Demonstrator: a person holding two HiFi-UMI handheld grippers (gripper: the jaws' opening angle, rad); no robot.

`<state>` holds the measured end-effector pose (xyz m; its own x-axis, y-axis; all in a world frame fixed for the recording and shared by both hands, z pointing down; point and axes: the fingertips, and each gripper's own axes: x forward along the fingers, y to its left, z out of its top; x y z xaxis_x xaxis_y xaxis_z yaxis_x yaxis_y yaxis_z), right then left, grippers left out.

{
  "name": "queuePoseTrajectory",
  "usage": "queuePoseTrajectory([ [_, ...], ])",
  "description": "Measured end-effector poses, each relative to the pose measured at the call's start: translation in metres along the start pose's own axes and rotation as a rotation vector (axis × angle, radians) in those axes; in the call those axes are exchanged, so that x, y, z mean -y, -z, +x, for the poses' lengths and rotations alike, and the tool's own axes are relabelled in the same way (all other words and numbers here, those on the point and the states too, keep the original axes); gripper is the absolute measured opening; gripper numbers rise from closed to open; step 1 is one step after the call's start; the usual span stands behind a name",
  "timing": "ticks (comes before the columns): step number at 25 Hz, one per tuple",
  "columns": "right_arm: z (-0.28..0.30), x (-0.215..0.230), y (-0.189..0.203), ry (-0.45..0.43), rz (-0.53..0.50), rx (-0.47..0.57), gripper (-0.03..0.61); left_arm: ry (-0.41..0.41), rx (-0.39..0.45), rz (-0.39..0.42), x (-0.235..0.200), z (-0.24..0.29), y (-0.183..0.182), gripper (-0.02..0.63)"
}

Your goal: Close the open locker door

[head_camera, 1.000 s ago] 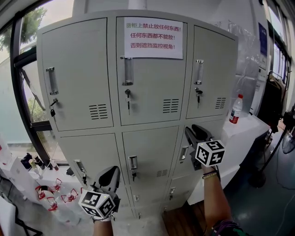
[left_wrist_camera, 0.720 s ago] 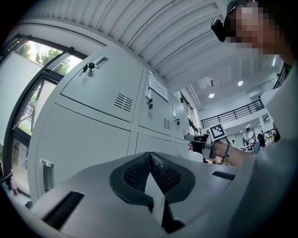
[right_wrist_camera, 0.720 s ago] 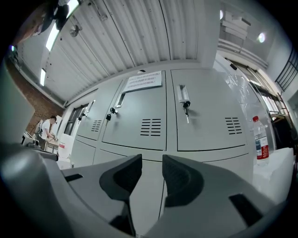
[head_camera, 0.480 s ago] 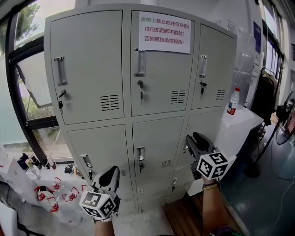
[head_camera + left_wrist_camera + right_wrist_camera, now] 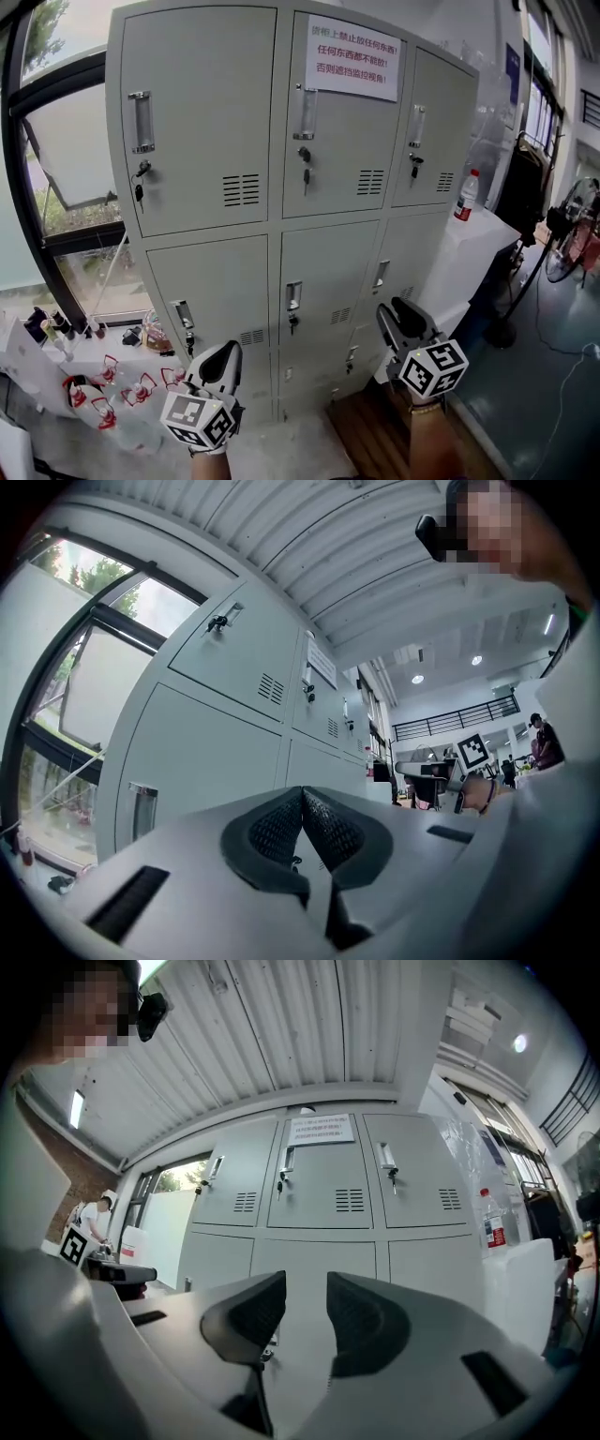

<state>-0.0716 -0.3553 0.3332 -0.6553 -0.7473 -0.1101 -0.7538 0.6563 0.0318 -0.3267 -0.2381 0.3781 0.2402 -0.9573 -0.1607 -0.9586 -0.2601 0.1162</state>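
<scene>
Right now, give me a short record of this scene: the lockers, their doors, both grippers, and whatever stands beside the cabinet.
cabinet: grey locker cabinet, three columns of doors
doors: none visibly open
notice: paper notice on the top middle door
left gripper: jaws together, nothing held
right gripper: jaws apart, nothing between them
beside: bottle on a white counter, right of the cabinet

Lowest locker doors (image 5: pixel 305 375) partly behind left gripper (image 5: pixel 225 349) and right gripper (image 5: pixel 396 311).
</scene>
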Motion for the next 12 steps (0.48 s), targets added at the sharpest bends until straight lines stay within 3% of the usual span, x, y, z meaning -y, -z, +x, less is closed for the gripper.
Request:
queuePoseTrajectory([
  [9,-0.042,-0.03,0.008,-0.079,0.008,0.029,0.124,0.012,0.016,-0.011,0.025,-0.024,-0.005,0.021],
  [12,-0.058,-0.03,0.006,-0.109,0.019,0.044,0.123,-0.016,0.011,0.026,0.039,-0.031,-0.007,0.021],
])
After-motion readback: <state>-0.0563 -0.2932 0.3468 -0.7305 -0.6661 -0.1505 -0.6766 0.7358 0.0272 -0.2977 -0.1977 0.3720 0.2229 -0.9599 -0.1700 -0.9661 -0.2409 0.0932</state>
